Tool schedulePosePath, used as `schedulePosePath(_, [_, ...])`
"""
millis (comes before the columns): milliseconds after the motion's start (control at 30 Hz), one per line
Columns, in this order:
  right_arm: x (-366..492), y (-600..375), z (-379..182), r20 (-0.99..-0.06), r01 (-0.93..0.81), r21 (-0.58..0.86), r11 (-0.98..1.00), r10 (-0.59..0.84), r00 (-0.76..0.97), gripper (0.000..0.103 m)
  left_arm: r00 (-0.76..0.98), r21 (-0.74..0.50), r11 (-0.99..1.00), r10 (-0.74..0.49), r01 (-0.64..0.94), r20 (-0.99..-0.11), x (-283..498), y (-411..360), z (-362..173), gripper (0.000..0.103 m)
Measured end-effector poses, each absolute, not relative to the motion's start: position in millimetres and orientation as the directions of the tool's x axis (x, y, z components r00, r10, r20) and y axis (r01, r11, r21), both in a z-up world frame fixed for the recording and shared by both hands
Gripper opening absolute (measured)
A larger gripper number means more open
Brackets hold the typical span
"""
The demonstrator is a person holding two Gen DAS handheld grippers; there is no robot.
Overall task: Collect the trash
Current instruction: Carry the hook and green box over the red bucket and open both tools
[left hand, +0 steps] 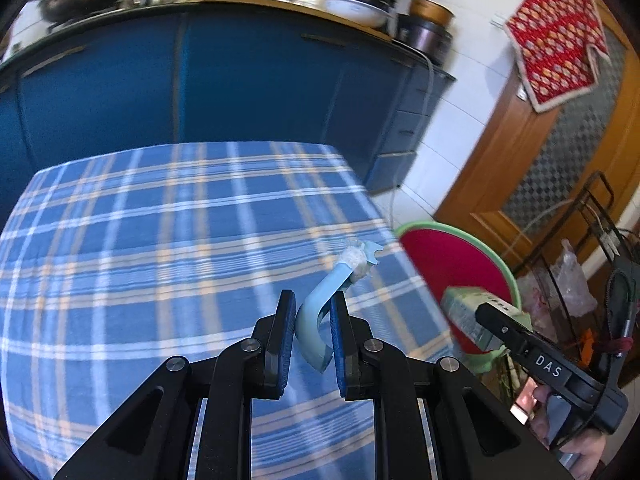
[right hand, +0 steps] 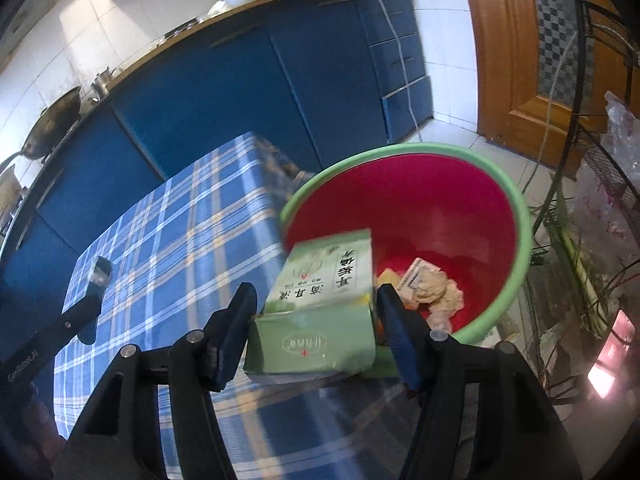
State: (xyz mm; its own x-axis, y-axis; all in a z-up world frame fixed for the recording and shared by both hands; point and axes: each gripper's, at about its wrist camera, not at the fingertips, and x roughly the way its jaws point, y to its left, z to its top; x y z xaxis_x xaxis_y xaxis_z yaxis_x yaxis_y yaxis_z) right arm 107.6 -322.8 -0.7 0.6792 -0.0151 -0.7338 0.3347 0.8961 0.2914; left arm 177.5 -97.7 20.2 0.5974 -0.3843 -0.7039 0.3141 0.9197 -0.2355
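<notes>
Only right wrist view shows crumpled scraps (right hand: pixel 434 288) — inside the basin (right hand: pixel 516 216)

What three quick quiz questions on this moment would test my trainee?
1. True or false: the bin is empty.
2. What does the left gripper hold?
3. The right gripper has the green box between its fingers over: A the tablecloth, B the bin's near rim, C the floor?

Key: 1 false, crumpled trash lies inside. 2 a curved blue plastic piece. 3 B.
</notes>
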Motion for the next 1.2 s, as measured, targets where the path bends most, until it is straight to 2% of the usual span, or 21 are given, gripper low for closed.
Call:
schedulePosePath(533, [108.3, -379.1, -21.9, -0.726, 0.372, 0.333, 0.866, -0.016, 0.687, 0.064, 0.507, -0.221, 0.857, -0.463, 0.466, -0.727, 199.7, -198.7, 9.6, 0.018])
schedulePosePath(633, [105.4, -384.4, -22.1, -0.712, 0.372, 0.354, 0.858, -0.011, 0.703, 0.072, 0.479, -0.229, 0.844, -0.475, 0.484, -0.738, 205.0, -214.6, 3.0, 0.018])
schedulePosePath(833, [97.4, -395.1, -21.2, -0.693, 0.383, 0.374, 0.845, -0.021, 0.721, 0.074, 0.441, -0.228, 0.826, -0.484, 0.515, -0.756, 211.2, -239.3, -7.2, 0.018])
schedulePosePath(867, [96.0, -396.7, -20.9, -0.691, 0.386, 0.375, 0.843, -0.024, 0.723, 0.074, 0.434, -0.229, 0.822, -0.486, 0.521, -0.759, 211.6, -242.3, -8.6, 0.019])
schedulePosePath(900, [94.3, -398.3, -20.6, -0.688, 0.389, 0.378, 0.840, -0.026, 0.725, 0.074, 0.428, -0.231, 0.819, -0.488, 0.525, -0.761, 211.6, -244.2, -9.4, 0.025])
schedulePosePath(933, [93.1, -399.7, -20.3, -0.686, 0.390, 0.380, 0.839, -0.027, 0.727, 0.074, 0.426, -0.231, 0.818, -0.489, 0.526, -0.761, 211.5, -245.6, -10.0, 0.036])
schedulePosePath(1000, [90.2, -401.4, -18.9, -0.682, 0.391, 0.382, 0.837, -0.030, 0.731, 0.074, 0.437, -0.227, 0.823, -0.486, 0.521, -0.757, 210.4, -246.4, -9.7, 0.049])
schedulePosePath(1200, [86.3, -397.5, -12.1, -0.675, 0.379, 0.364, 0.851, -0.039, 0.737, 0.074, 0.456, -0.212, 0.834, -0.471, 0.510, -0.755, 208.5, -241.1, -6.2, 0.050])
